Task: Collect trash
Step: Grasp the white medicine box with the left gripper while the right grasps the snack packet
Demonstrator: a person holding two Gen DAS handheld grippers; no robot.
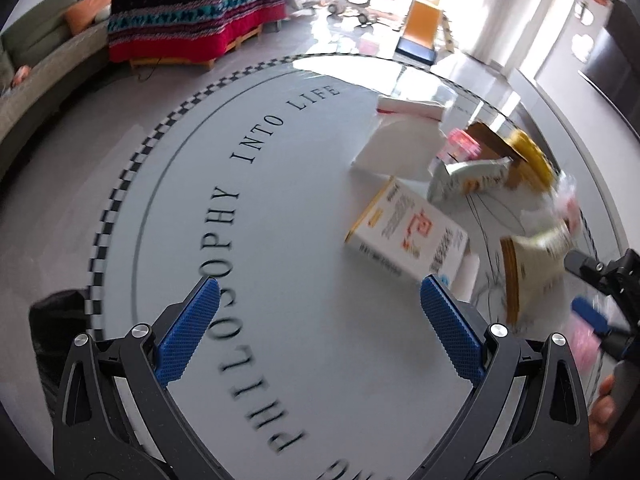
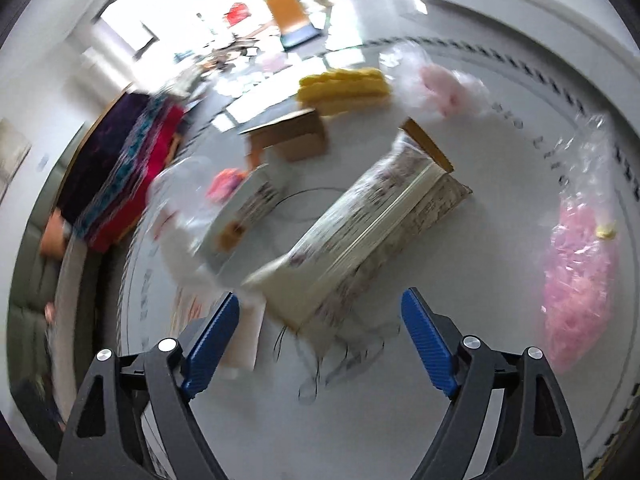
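Trash, i.e. printed wrapper (image 2: 360,236) w/ boxes and bags, lies scattered on round table (image 1: 280,320); right gripper (image 2: 320,320) and left gripper (image 1: 320,308) both spread wide, empty; risk: blurred approach may shove the slick wrapper instead of pinching it

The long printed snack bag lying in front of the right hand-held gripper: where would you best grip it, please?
Probably at the near end of the snack bag, approaching straight ahead with the open right hand-held gripper. The bag lies flat, slanting away, and that end sits nearest the fingers.
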